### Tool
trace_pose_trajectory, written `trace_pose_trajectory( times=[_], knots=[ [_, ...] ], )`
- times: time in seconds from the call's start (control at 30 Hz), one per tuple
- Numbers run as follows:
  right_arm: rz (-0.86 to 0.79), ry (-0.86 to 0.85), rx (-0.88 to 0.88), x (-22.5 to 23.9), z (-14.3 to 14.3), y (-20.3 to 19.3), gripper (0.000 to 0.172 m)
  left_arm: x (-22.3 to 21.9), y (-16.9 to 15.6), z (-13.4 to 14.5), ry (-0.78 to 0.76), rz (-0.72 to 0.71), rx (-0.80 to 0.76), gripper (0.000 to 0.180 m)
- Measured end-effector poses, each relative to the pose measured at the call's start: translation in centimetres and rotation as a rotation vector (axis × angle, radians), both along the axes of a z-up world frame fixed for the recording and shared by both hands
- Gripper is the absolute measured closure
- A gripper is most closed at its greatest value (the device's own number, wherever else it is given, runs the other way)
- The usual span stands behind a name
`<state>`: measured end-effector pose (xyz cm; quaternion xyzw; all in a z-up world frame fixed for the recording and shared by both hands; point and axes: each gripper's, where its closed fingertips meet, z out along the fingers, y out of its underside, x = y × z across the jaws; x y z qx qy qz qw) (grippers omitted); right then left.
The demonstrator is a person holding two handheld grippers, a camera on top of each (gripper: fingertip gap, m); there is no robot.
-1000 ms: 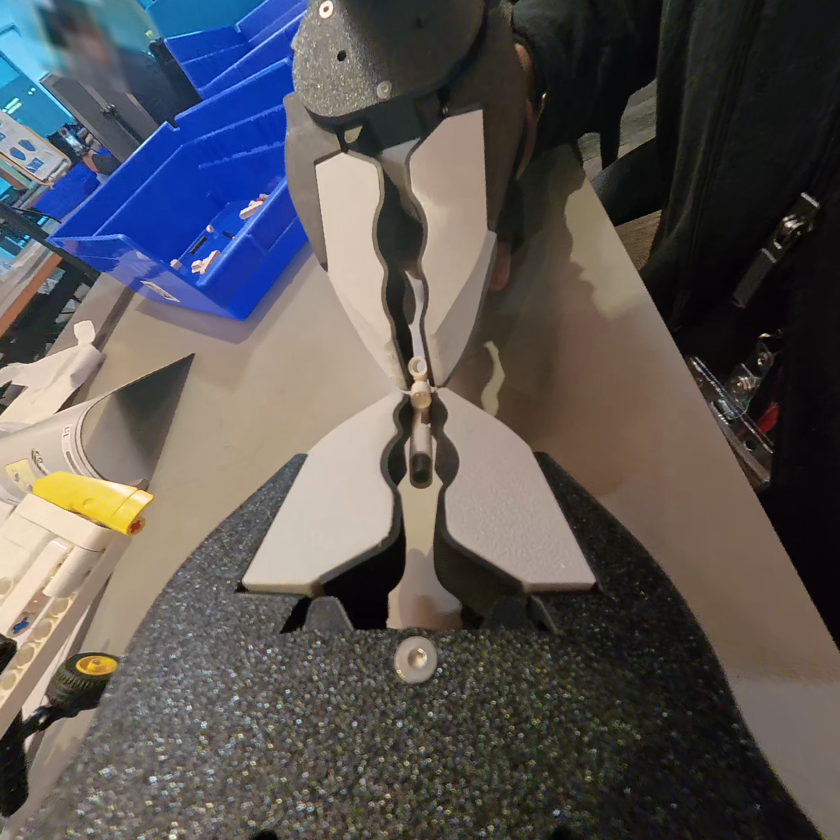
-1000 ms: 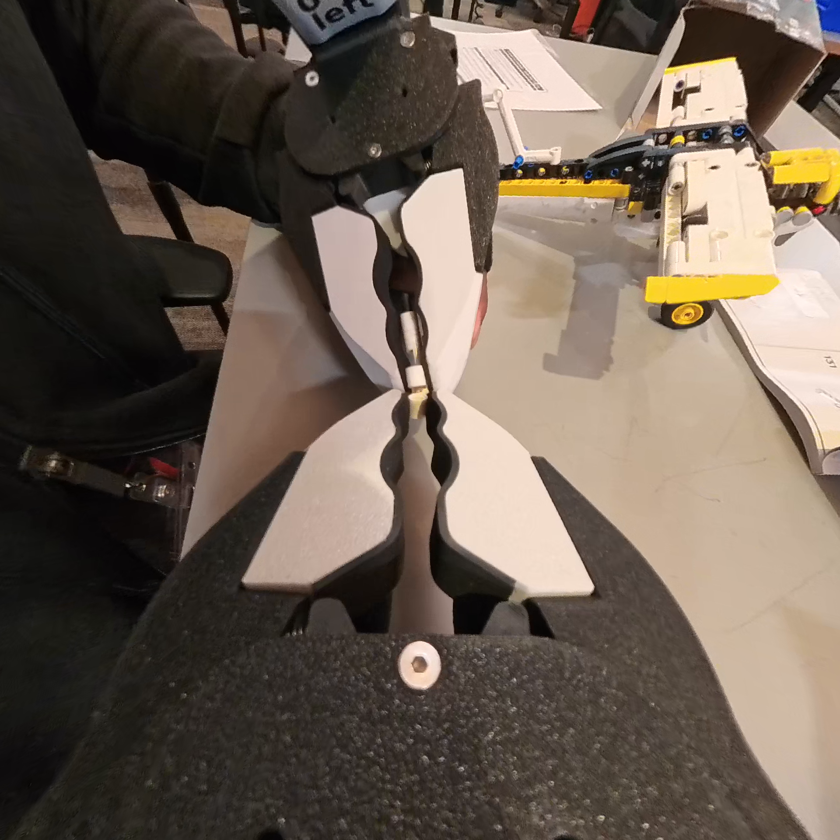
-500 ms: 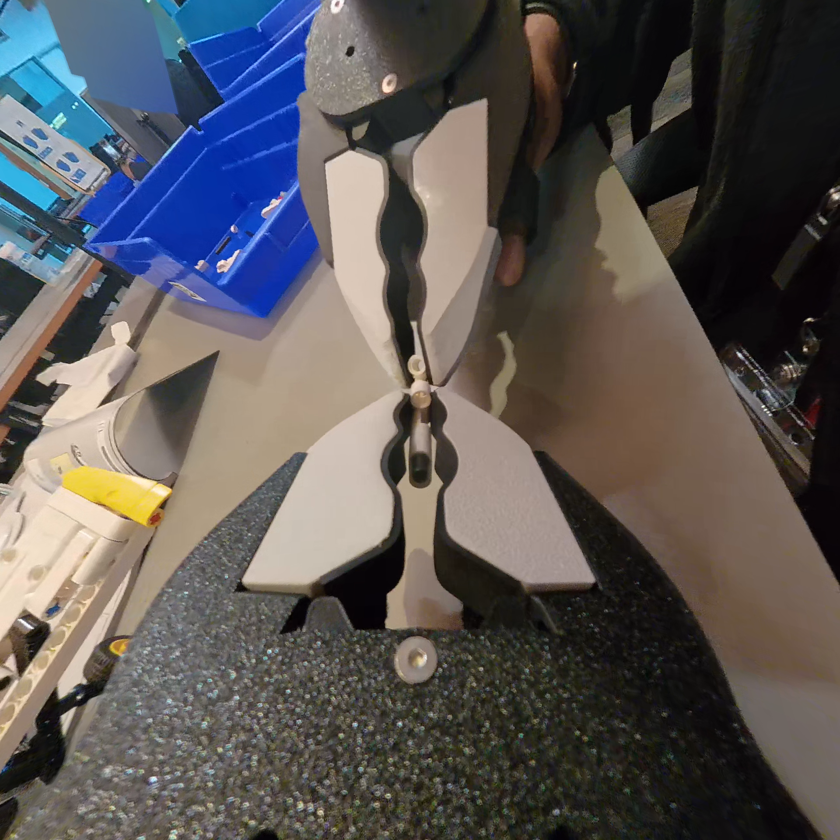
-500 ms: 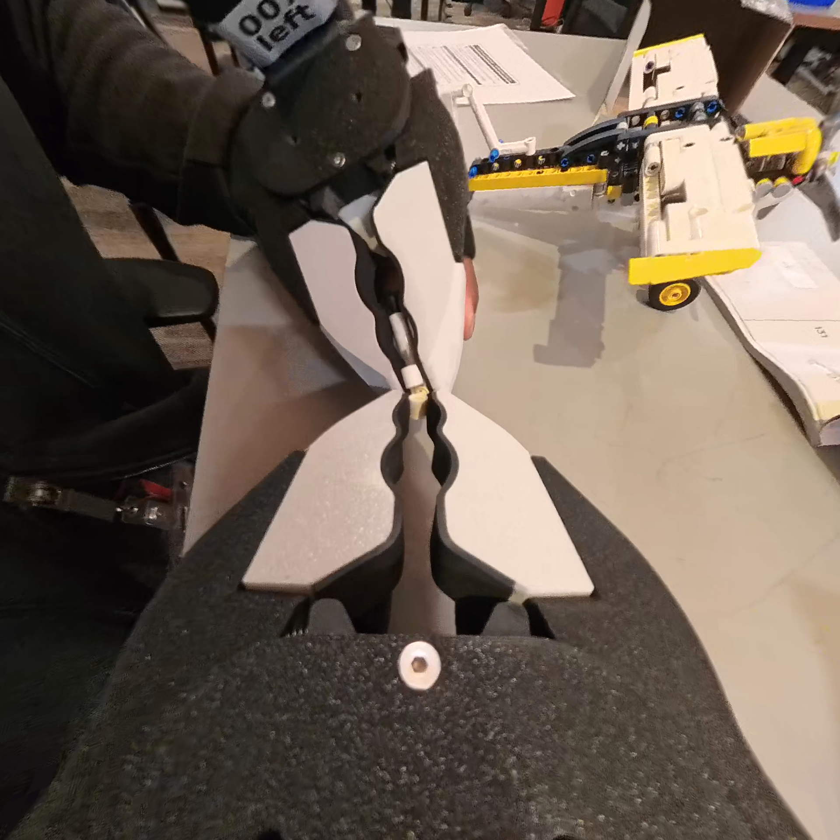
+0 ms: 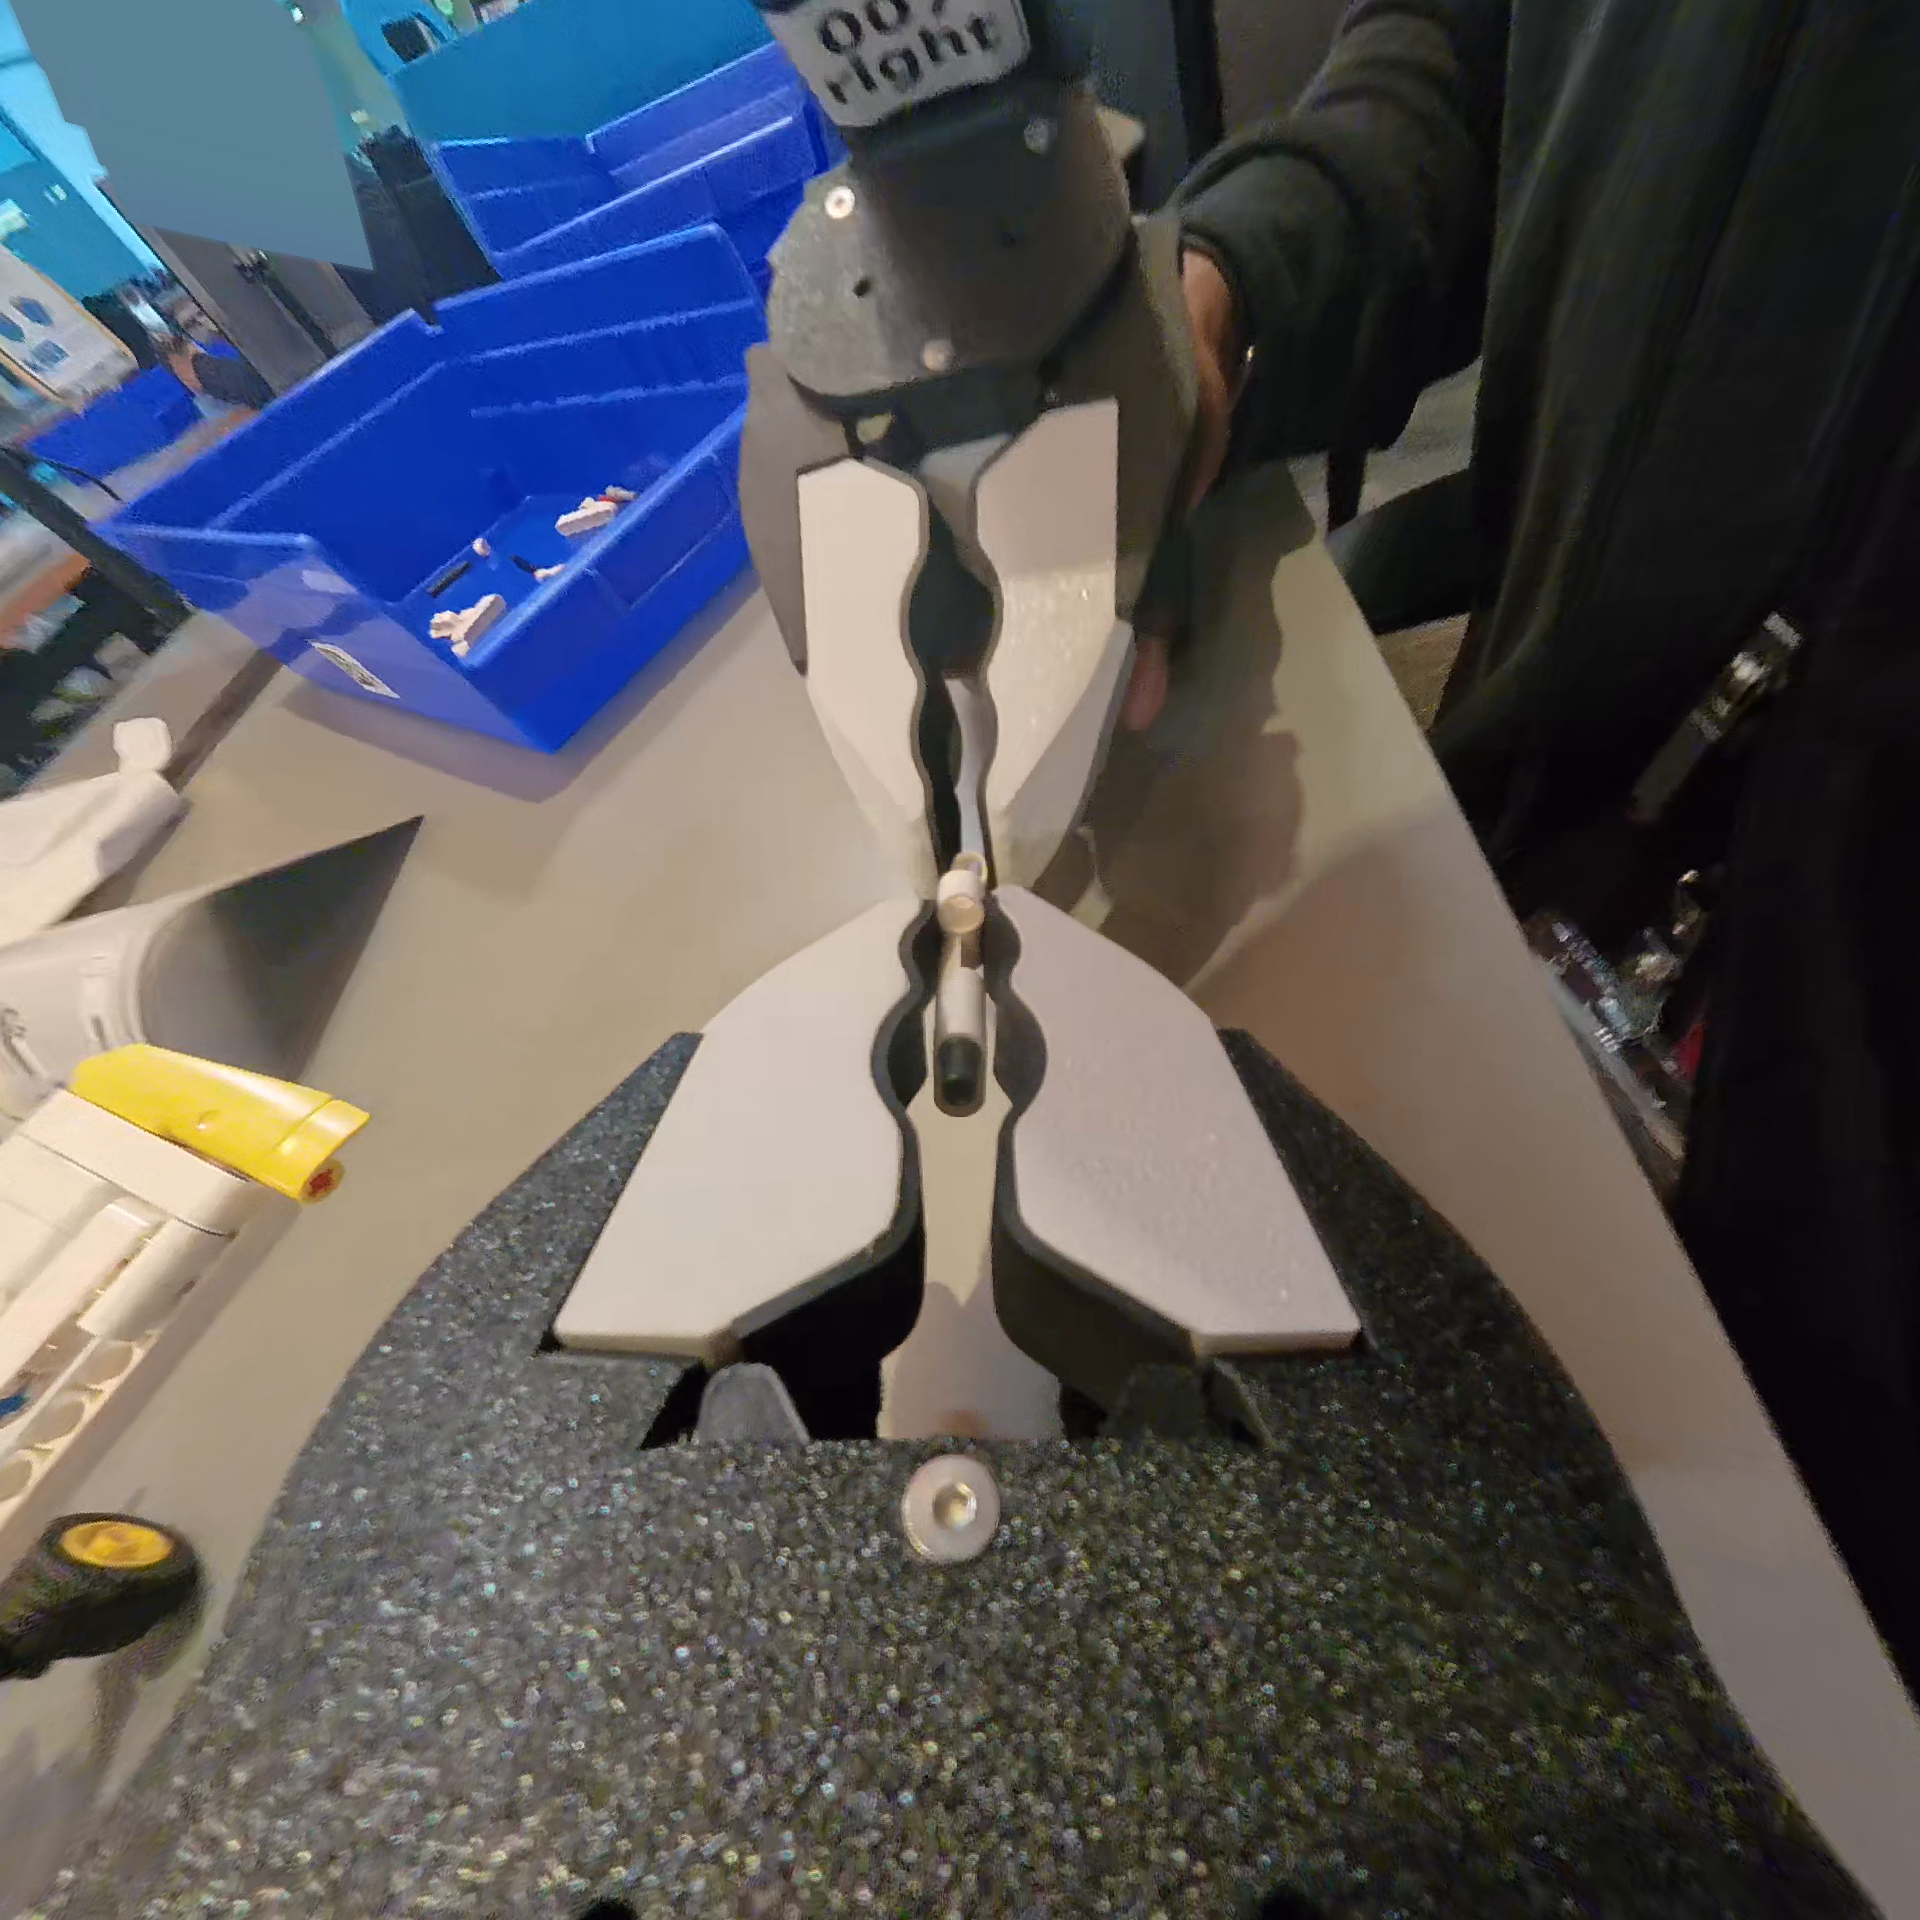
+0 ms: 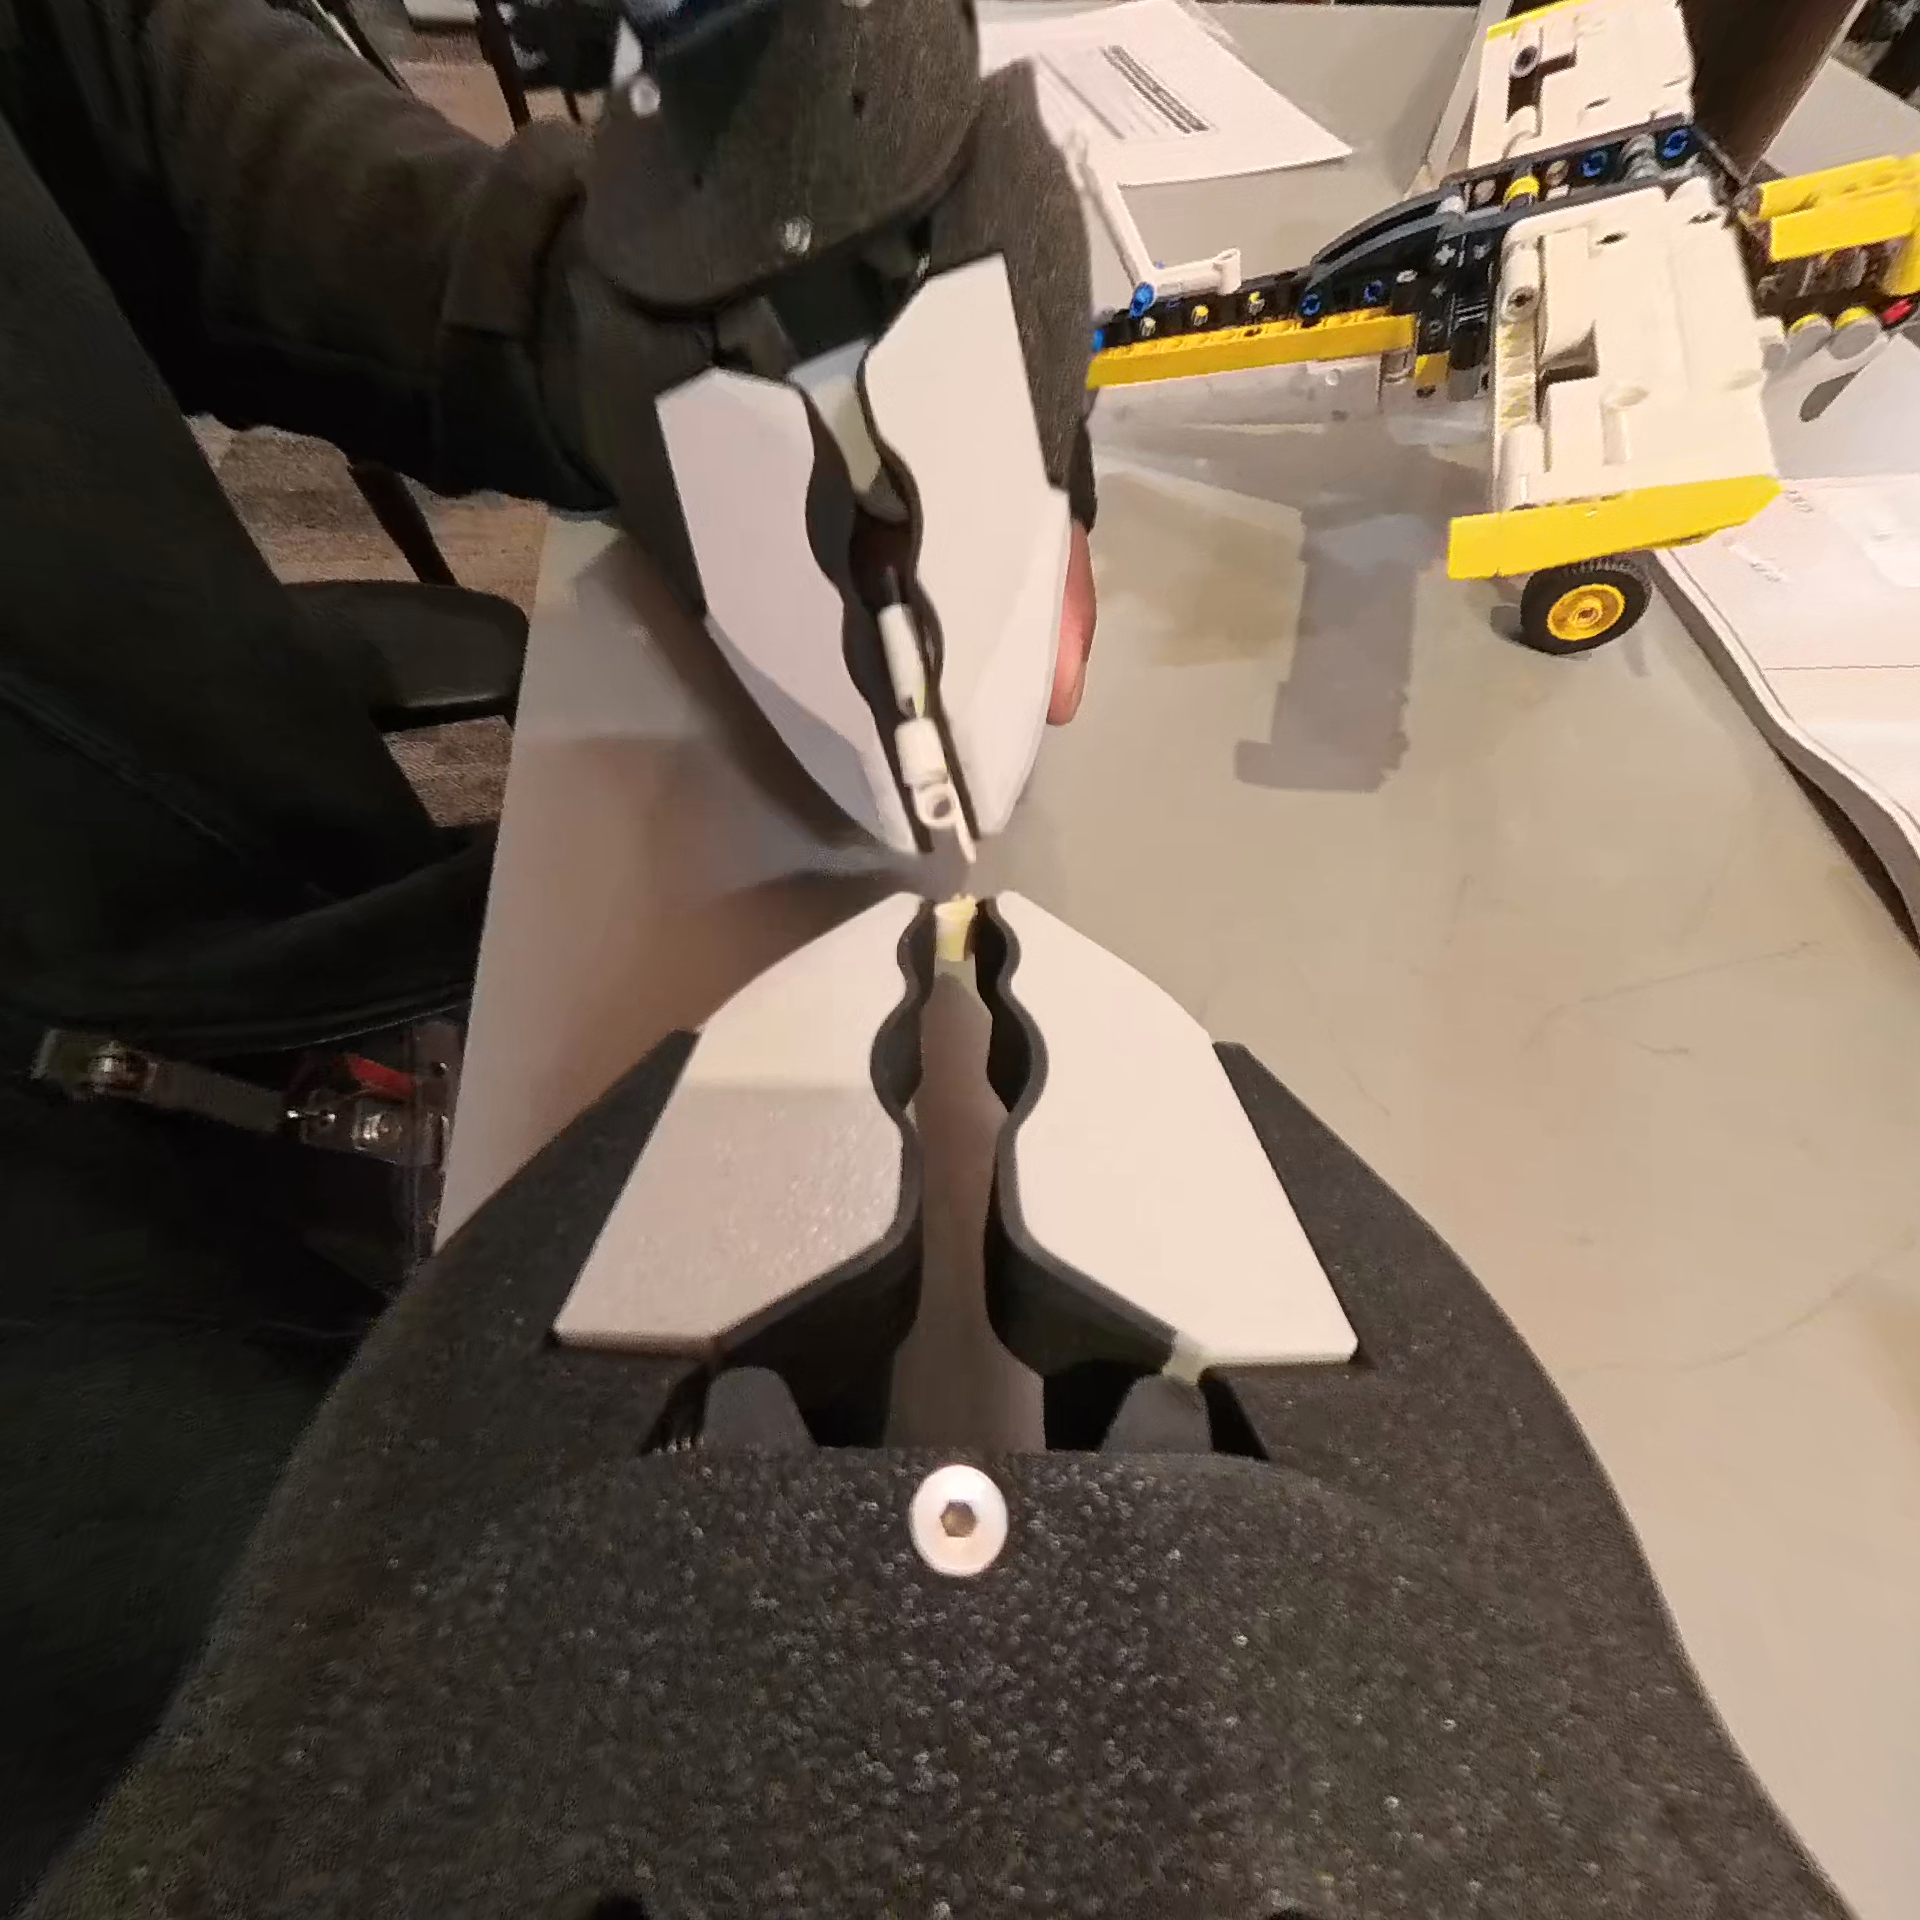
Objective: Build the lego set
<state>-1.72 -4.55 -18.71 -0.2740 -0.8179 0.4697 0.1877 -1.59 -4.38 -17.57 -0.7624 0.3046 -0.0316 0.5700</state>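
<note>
Pinching a white rod assembly (image 5: 958, 997) in the left gripper (image 5: 961, 914) and a cream pin (image 6: 953, 928) in the right gripper (image 6: 953, 914), tip to tip above the grey table (image 6: 1351, 987), either part could be dropped if misaligned.

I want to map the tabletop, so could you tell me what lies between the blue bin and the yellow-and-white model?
In the left wrist view, bare grey table separates the blue bin from the model, apart from a dark wedge-shaped flap.

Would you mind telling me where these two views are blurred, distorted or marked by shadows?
Left wrist view: wide-angle bending of the table edge; flat blur patch top left; blue bin fairly sharp. Right wrist view: motion smear around the left gripper; the yellow-and-white brick model throws a soft shadow on the table.
</note>
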Motion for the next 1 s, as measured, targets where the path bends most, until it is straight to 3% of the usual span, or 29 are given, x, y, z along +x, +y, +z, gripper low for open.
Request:
trace_pose_trajectory(
  times=[0.23,1.0],
  knots=[
    [-0.007,0.058,0.109,-0.2,-0.5,-0.2,0.164,1.0,0.3,0.1,-0.251,-0.01,-0.199,0.173],
    [0.027,0.09,0.133,0.1,-0.8,-0.4,0.164,0.8,-0.1,-1.5,-0.261,-0.011,-0.319,0.173]
  ],
)
